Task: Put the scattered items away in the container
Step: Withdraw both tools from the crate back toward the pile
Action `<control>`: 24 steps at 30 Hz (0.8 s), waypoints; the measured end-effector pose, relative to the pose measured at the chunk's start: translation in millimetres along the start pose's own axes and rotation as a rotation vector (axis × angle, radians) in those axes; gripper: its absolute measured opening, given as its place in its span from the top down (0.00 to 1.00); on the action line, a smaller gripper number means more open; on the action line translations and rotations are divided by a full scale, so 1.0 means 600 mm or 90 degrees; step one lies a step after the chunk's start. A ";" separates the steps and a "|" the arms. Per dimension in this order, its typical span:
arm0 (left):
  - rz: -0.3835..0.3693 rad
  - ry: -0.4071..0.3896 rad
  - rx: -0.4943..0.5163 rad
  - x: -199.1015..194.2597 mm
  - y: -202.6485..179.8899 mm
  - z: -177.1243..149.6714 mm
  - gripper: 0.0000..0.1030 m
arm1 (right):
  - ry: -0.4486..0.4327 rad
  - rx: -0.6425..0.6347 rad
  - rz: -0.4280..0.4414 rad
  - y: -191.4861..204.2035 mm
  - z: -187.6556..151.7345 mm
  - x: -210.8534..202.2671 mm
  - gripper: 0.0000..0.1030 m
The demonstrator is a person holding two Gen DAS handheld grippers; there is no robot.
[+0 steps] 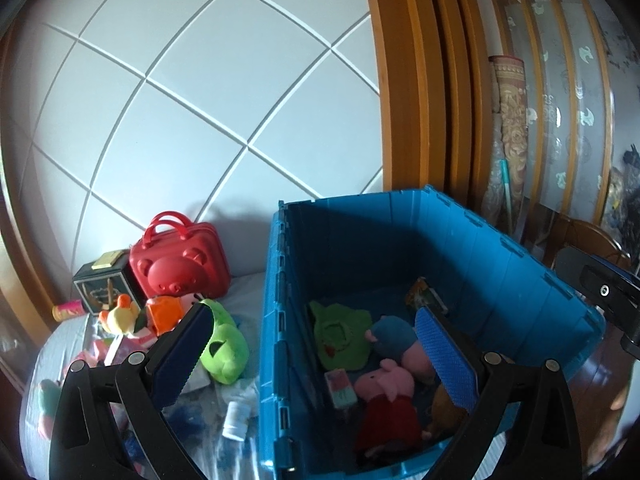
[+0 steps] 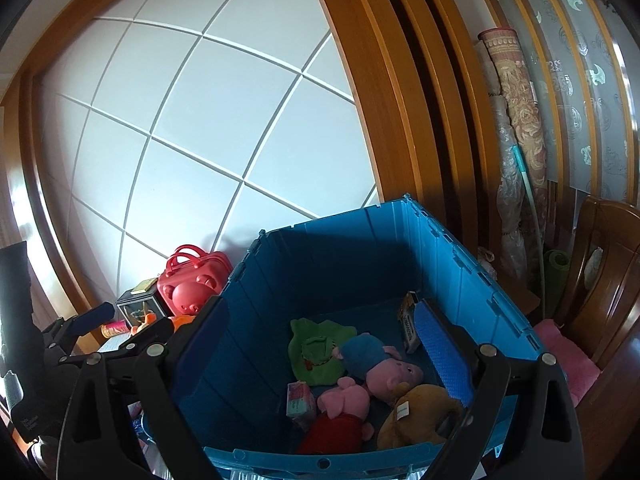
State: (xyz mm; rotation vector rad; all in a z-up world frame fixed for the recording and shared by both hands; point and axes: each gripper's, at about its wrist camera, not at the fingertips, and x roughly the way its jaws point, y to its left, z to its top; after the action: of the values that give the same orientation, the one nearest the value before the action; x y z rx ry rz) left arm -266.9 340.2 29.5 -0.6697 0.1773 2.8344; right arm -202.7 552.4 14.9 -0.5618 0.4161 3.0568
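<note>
Toys lie in two groups, some already in the blue bin (image 1: 472,248) and some still loose on the bed (image 1: 52,356) to its left.

From the left wrist we see our left gripper (image 1: 312,344) with its fingers spread wide and nothing between the pads. Its left finger (image 1: 180,356) hangs over the loose pile and its right finger (image 1: 446,360) over the bin's inside. On the bed, a green plush (image 1: 224,344) lies just beside the bin's left wall, with a white bottle (image 1: 237,420) nearer to us. Farther back sit an orange toy (image 1: 163,312), a yellow plush (image 1: 120,316), a red case (image 1: 180,264) and a dark box (image 1: 102,284) against the white padded wall (image 1: 208,100). In the bin we see a green cloth (image 1: 340,336), a blue-clad pig (image 1: 396,334), a red-clad pig (image 1: 386,392) and a small carton (image 1: 340,390). Part of the other gripper shows at the right edge.

From the right wrist we see our right gripper (image 2: 320,352), also wide open and empty, with both fingers framing the bin (image 2: 460,264). Inside lie the same cloth (image 2: 316,344), both pigs (image 2: 380,356), the carton (image 2: 300,398), a brown plush (image 2: 416,412) at the near right, and a box (image 2: 409,326) leaning on the far right wall. The left gripper (image 2: 92,320) shows at the left, beside the case (image 2: 192,284).
</note>
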 end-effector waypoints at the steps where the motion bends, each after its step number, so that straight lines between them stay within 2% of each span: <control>1: 0.003 -0.001 -0.007 -0.005 0.008 -0.005 0.01 | 0.001 -0.003 0.003 0.007 -0.001 -0.001 0.08; 10: 0.055 -0.002 -0.058 -0.042 0.102 -0.060 0.01 | 0.012 -0.061 0.064 0.100 -0.020 0.001 0.07; 13: 0.078 0.005 -0.077 -0.047 0.145 -0.083 0.01 | 0.018 -0.074 0.090 0.137 -0.032 0.006 0.03; 18: 0.111 0.024 -0.101 -0.048 0.219 -0.119 0.01 | 0.037 -0.121 0.124 0.213 -0.053 0.025 0.03; 24: 0.140 0.046 -0.116 -0.041 0.324 -0.158 0.01 | 0.054 -0.126 0.168 0.298 -0.080 0.056 0.03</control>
State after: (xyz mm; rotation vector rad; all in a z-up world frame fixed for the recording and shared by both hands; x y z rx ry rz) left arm -252.5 131.8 -30.8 -0.8390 0.0042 3.0656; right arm -227.1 365.8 5.8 -0.6968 0.2020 3.3617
